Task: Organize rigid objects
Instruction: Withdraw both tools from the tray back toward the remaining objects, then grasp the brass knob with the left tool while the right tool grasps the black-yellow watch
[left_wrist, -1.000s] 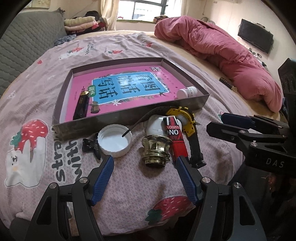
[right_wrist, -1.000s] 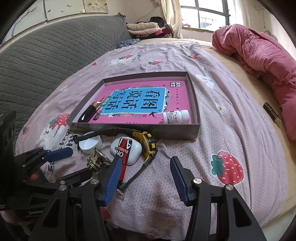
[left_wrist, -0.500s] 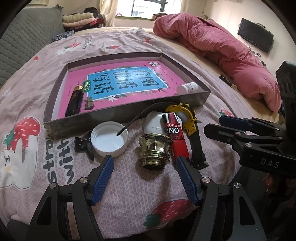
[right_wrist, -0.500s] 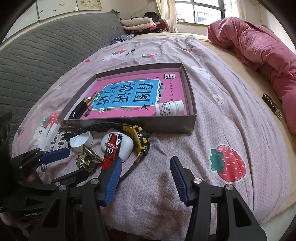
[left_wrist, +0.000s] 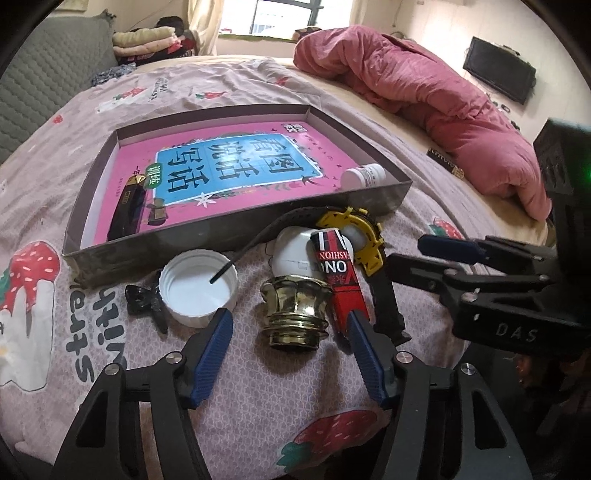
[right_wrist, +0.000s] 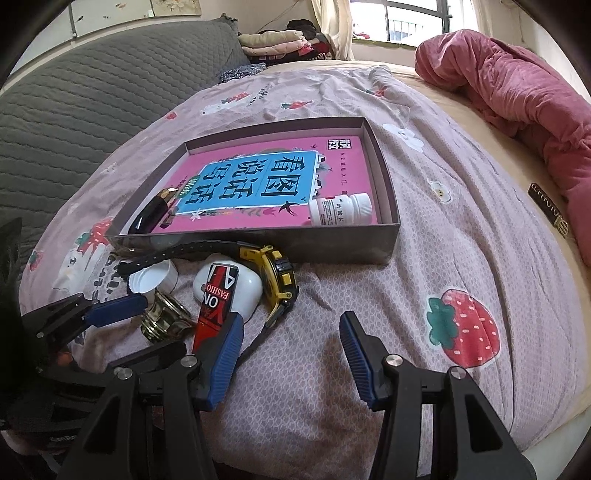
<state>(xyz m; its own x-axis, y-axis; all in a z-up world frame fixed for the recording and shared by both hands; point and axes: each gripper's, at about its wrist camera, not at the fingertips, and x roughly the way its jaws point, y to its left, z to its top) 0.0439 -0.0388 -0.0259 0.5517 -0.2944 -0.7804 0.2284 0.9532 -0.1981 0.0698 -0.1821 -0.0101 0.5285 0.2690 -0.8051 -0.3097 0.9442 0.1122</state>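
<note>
Clutter lies on a strawberry-print bedsheet (right_wrist: 424, 258) just in front of a shallow grey box (left_wrist: 229, 236), whose floor is covered by a pink book (left_wrist: 236, 166) with a blue title panel. Inside the box, a white pill bottle (right_wrist: 340, 209) lies on its side in the near right corner, and a black and gold lighter (left_wrist: 127, 206) lies by the left wall.

Outside the box, a brass knob (left_wrist: 295, 314) stands on the sheet, with a white screw cap (left_wrist: 199, 286) open side up to its left and a black hair clip (left_wrist: 144, 301) touching that cap. A red and black tube (left_wrist: 341, 277) leans over a white case (left_wrist: 295, 254) beside a yellow and black wristwatch (right_wrist: 277, 273), whose strap reaches over the cap.

The left gripper (left_wrist: 288, 325) hangs low over the sheet with the brass knob between its blue pads; its jaws have just been closing in but the pads are clear of the knob on both sides. The right gripper (right_wrist: 291, 328) is spread wide and empty over bare sheet just right of the watch strap, its left finger (right_wrist: 225, 350) close to the tube's lower end. A pink quilt (right_wrist: 517, 92) is heaped at the far right of the bed
</note>
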